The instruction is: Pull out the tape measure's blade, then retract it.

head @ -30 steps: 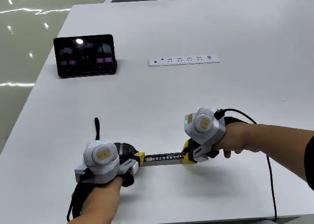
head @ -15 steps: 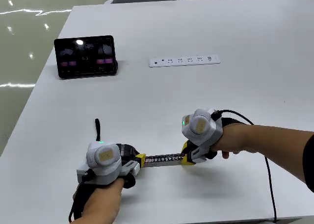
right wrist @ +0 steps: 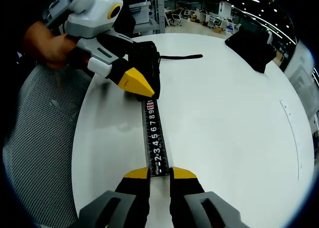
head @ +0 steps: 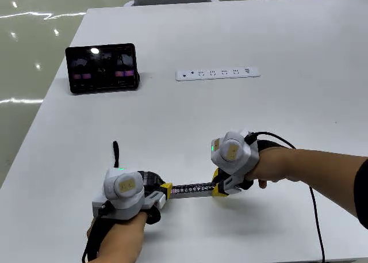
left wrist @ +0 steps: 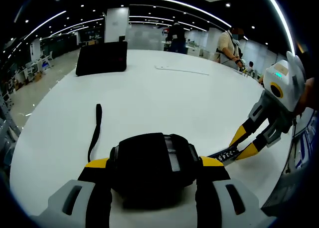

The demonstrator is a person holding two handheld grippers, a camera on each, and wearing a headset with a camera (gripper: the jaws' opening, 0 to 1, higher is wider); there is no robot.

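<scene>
1. Fingers [left wrist: 95,164] of the left gripper [left wrist: 152,163] are closed on the two sides of the black tape measure case [left wrist: 149,153], holding it firmly.
2. Fingers [right wrist: 135,174] of the right gripper [right wrist: 159,174] are nearly together and pinch the free end of the blade [right wrist: 153,133].
3. The case sits on the white table [head: 230,119] near its near edge, left of centre. The blade runs right from the case, low over the table, to the right gripper close by.
4. Only a short run of blade is out, with single-digit marks showing.
5. The wrist strap [left wrist: 94,130] lies loose on the table, on the far side of the case.
6. A tablet [head: 102,67] at far left and a power strip [head: 217,73] at far centre are both well clear.
7. Step: likely near one end of the stroke. Whether this is the start of the pull or the end of the retract can't be told from this moment.
8. Next, if pulling: move the right gripper right in a straight line and keep the case still. If retracting: feed the blade in slowly and let go only at the case mouth, so it doesn't snap back.
</scene>
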